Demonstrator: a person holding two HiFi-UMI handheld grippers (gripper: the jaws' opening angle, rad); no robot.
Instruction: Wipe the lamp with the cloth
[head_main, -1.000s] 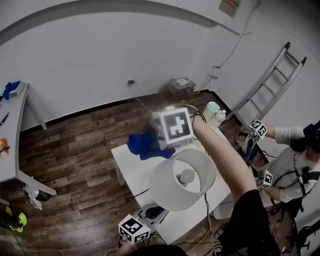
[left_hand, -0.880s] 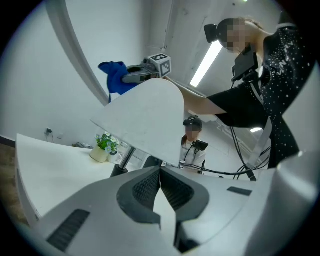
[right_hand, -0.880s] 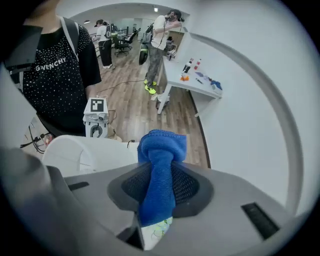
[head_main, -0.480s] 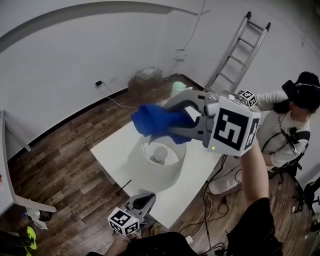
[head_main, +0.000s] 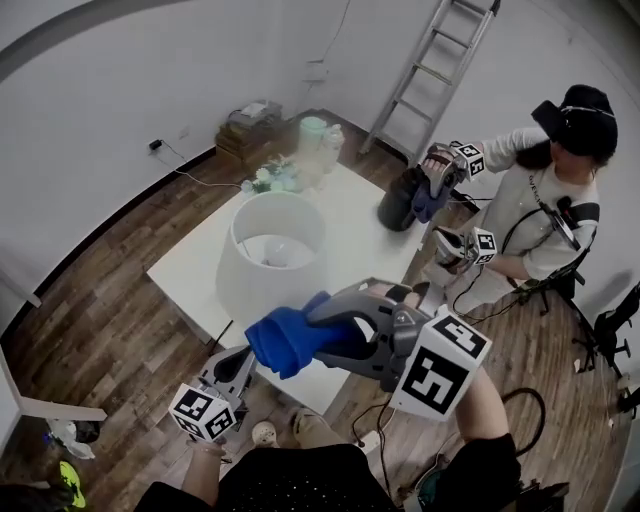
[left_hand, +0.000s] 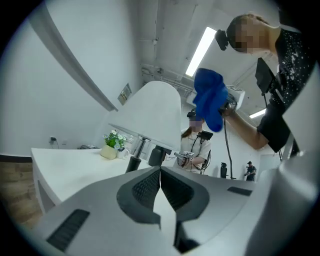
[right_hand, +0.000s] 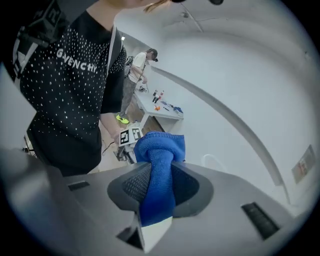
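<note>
A lamp with a white shade (head_main: 268, 262) stands on the white table (head_main: 185, 275). My right gripper (head_main: 322, 338) hangs in the air at the table's near edge, in front of the shade, shut on a bunched blue cloth (head_main: 288, 342). The cloth does not touch the shade. In the right gripper view the cloth (right_hand: 158, 170) fills the gap between the pads. My left gripper (head_main: 234, 368) is low at the table's near edge, shut and empty. From the left gripper view its closed jaws (left_hand: 160, 174) point level at the lamp's stem (left_hand: 136, 156), under the shade (left_hand: 152, 112).
A second person (head_main: 545, 190) with grippers stands at the table's far right, beside a dark object (head_main: 400, 200). A small potted plant (head_main: 275, 178) sits at the table's far edge. A ladder (head_main: 430, 60) leans on the wall. Cables lie on the wooden floor.
My right gripper took the blue cloth up from the table beyond the lamp, passed over the shade and came to the near side. The left gripper shifted slightly and stays shut.
</note>
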